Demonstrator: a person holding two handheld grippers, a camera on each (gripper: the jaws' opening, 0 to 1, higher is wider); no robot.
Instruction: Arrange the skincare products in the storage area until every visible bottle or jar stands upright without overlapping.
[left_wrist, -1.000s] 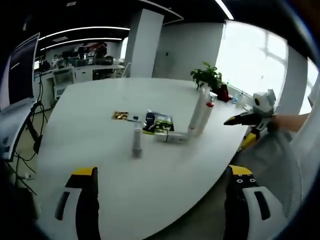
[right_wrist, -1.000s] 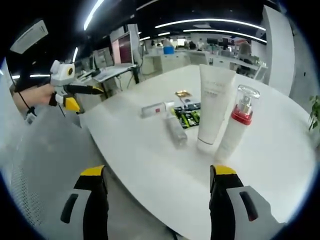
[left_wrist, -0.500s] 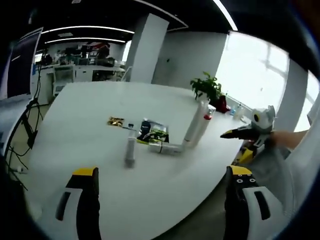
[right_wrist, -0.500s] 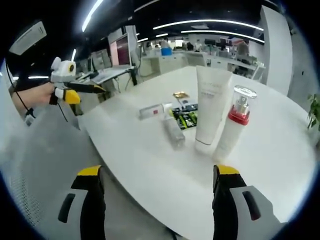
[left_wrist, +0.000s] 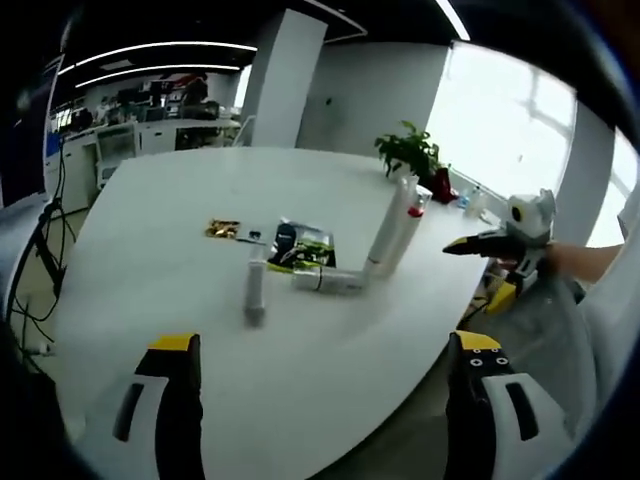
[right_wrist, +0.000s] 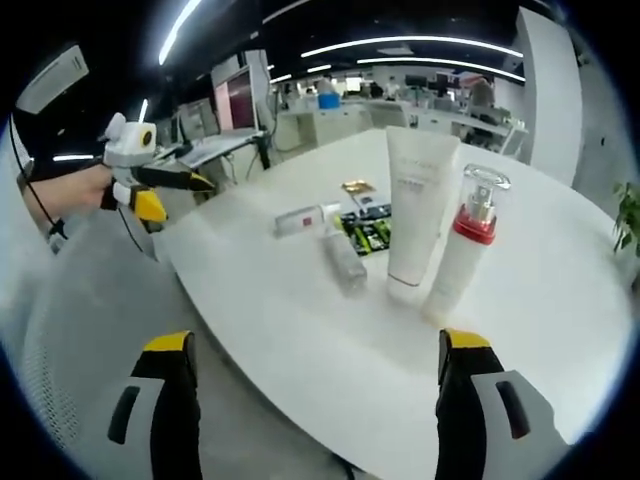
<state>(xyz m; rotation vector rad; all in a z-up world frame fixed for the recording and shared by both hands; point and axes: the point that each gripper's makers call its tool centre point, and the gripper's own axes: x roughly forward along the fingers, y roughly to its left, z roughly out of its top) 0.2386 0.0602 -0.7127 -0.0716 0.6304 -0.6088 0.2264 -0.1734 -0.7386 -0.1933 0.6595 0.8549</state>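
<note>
Standing: 2 bottles (right_wrist: 418, 215) | lying: 2 tubes (right_wrist: 345, 262) | both grippers' fingers spread, empty

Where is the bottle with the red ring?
In the right gripper view, the bottle with the red ring stands upright on the white table, right beside the tall white tube.

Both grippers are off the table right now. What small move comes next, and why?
Probably bring the right gripper, jaws open, toward the clear bottle lying on its side beside the upright white tube; it and the small tube still need standing up.
</note>
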